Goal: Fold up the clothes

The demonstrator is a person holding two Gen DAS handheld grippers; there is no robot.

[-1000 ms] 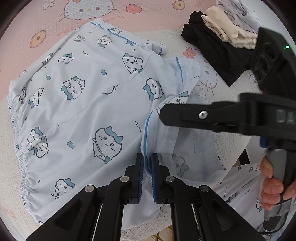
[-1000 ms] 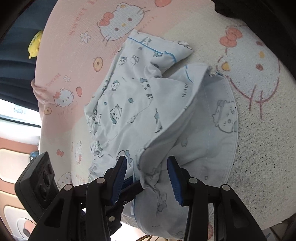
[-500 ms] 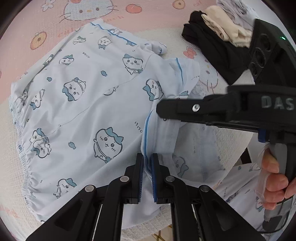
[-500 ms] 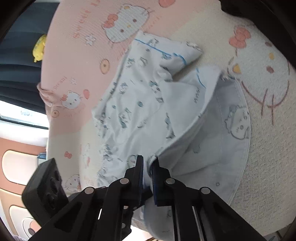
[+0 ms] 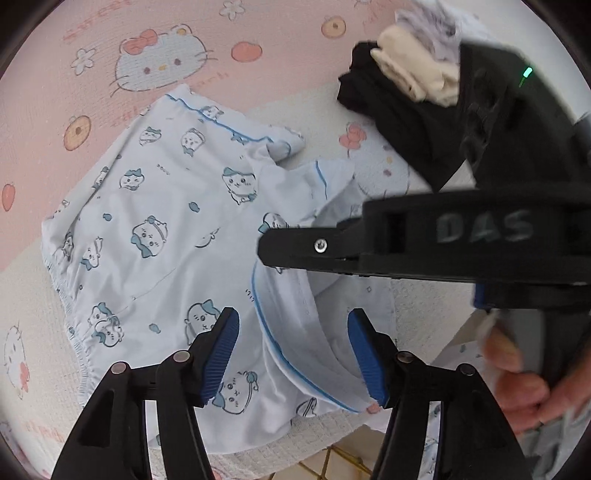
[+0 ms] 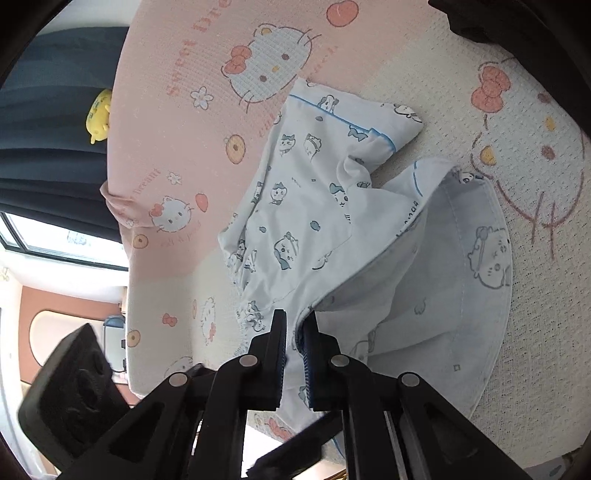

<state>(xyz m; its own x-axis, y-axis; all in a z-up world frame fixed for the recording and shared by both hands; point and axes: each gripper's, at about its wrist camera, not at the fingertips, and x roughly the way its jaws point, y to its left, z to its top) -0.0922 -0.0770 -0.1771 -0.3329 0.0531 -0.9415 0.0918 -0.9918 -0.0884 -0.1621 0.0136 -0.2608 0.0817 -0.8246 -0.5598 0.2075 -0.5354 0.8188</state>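
While my right gripper (image 6: pixel 294 354) pinches the limp, light shorts (image 5: pixel 166 240) on the blanket (image 5: pixel 55 92), my left gripper (image 5: pixel 293 354) is opening around the piped hem, so I'd grab there.

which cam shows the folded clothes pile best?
Left wrist. The folded pile, with black, beige and white pieces stacked, sits at the top right on the bedspread, partly behind the right gripper. The right wrist view catches only a dark edge at its top, perhaps that pile.
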